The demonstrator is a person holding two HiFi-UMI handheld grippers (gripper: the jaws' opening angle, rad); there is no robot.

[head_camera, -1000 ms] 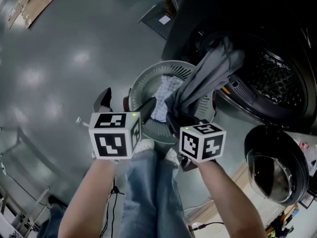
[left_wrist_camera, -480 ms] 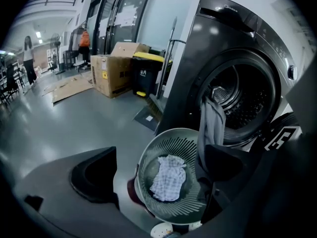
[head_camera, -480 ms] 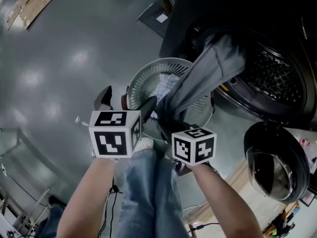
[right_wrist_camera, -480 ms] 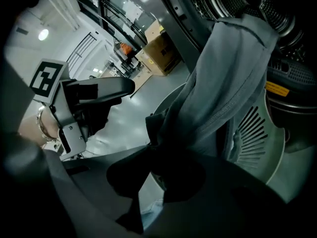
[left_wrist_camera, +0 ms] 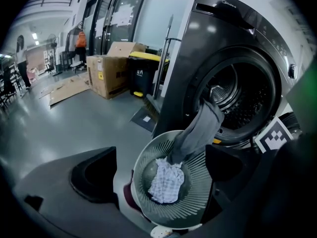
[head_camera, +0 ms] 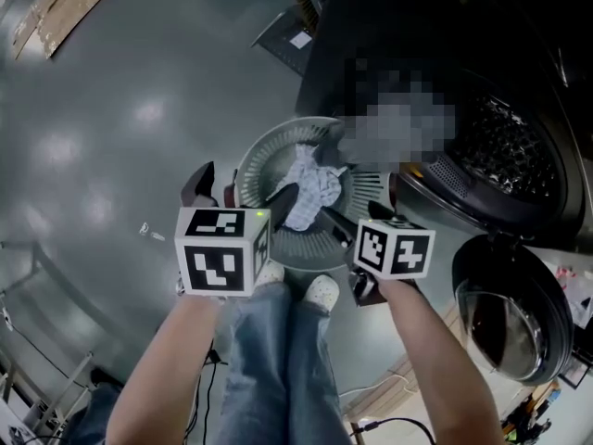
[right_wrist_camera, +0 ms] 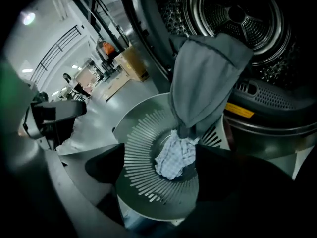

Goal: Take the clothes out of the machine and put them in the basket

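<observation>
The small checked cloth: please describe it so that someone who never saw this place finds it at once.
Find the dark front-loading machine; on the floor before it stands a round grey slatted basket. The cloth lies crumpled at the basket's bottom. It is pale and checked, while the garment hanging from the drum into the basket is plain grey.

We wear blue jeans [head_camera: 278,369] and white shoes [head_camera: 323,292] with small holes. Above the jeans, the left gripper [head_camera: 241,193] and right gripper [head_camera: 366,213] carry white cubes with black square markers.
</observation>
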